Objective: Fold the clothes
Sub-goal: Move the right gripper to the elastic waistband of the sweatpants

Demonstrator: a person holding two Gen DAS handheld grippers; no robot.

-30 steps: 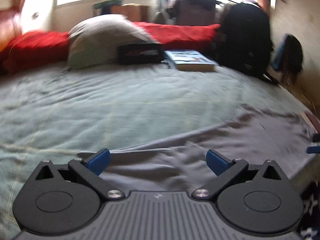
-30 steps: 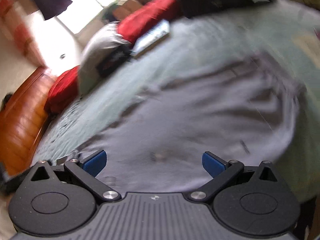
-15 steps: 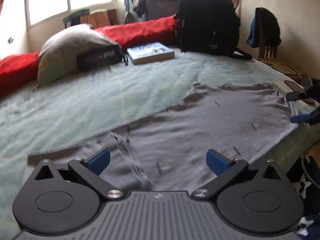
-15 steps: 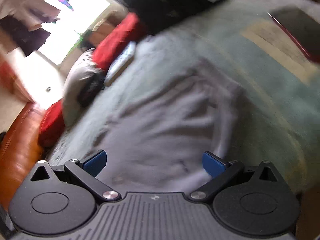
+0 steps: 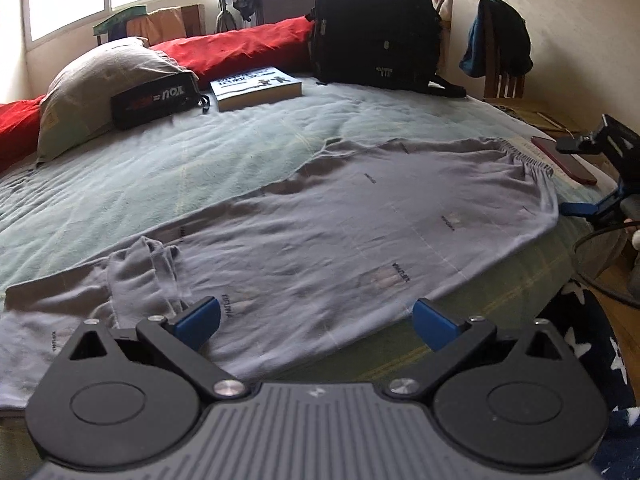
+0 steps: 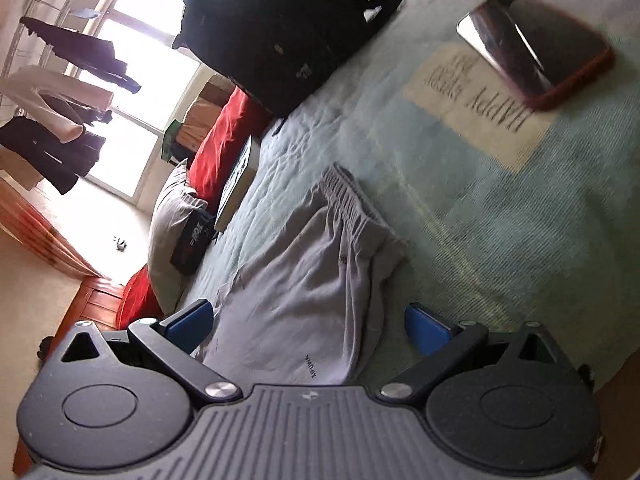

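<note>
Grey trousers (image 5: 360, 232) with small dark printed logos lie spread across the green bed cover (image 5: 200, 160), elastic waistband (image 5: 528, 160) to the right, a leg end bunched up (image 5: 148, 276) at the left. My left gripper (image 5: 316, 320) hovers open over the near edge of the cloth, nothing between its blue pads. In the right wrist view the same trousers (image 6: 304, 280) show their gathered waistband (image 6: 352, 204). There my right gripper (image 6: 308, 326) is open above the waist end, holding nothing. It also appears at the bed's right edge (image 5: 588, 208).
A grey pillow (image 5: 104, 84), a black pouch (image 5: 156, 100), a book (image 5: 256, 88) and a black backpack (image 5: 376, 28) sit at the bed's far side by red cushions (image 5: 240, 48). A red-cased phone (image 6: 536, 60) lies near the waistband. A chair (image 5: 504, 56) stands at right.
Both grippers have swung right along the trousers. The left view now takes in the whole garment; the right has tilted and moved to the waistband end near the phone. Both stayed open.
</note>
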